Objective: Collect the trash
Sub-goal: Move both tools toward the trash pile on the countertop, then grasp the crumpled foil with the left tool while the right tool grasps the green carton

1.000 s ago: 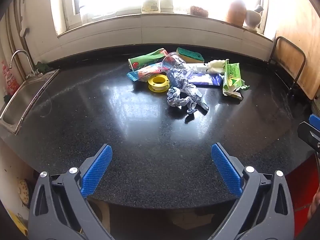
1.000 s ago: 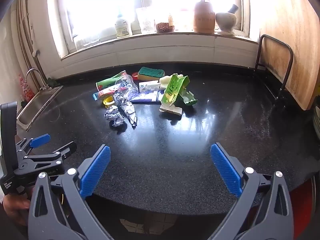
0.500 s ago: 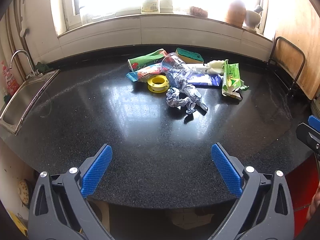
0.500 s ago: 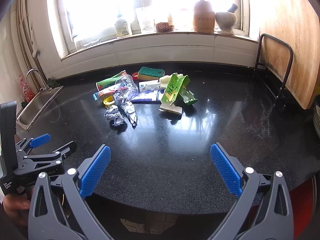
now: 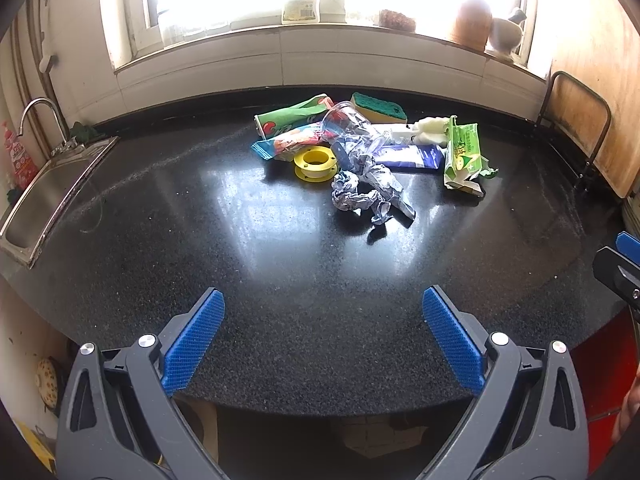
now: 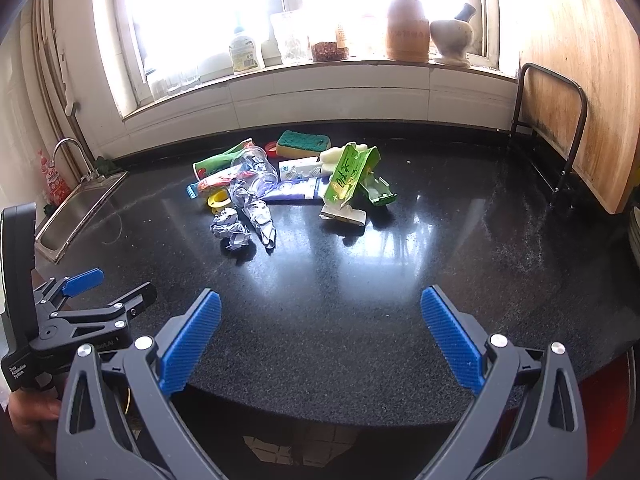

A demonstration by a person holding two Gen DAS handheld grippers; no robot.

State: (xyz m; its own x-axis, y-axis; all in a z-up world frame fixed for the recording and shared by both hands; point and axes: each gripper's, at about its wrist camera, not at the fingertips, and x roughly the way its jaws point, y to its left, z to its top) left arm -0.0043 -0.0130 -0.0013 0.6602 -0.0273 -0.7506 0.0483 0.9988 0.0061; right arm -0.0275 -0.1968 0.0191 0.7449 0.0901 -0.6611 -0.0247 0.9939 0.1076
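A heap of trash lies on the black counter (image 5: 240,240): crumpled foil (image 5: 362,194) (image 6: 244,220), a yellow tape spool (image 5: 315,164), a clear plastic cup (image 5: 348,124) (image 6: 256,170), a green snack bag (image 5: 294,118), a green carton (image 5: 462,156) (image 6: 348,178), a blue-white tube (image 5: 412,157) and a sponge (image 5: 378,107) (image 6: 304,143). My left gripper (image 5: 322,344) is open near the front edge, well short of the heap. My right gripper (image 6: 320,340) is open too, with nothing between its fingers. The left gripper (image 6: 108,300) also shows at the right wrist view's left edge.
A steel sink (image 5: 44,200) with a tap sits at the counter's left end. A metal rack (image 6: 548,128) holds a wooden board (image 6: 580,80) at the right. Jars, a bottle and a mortar (image 6: 450,38) line the windowsill. A red object (image 5: 596,380) lies below the counter's front right.
Both views have crept slightly backward or upward; the trash heap sits a touch lower in the left wrist view. Both grippers stay open and nothing was touched.
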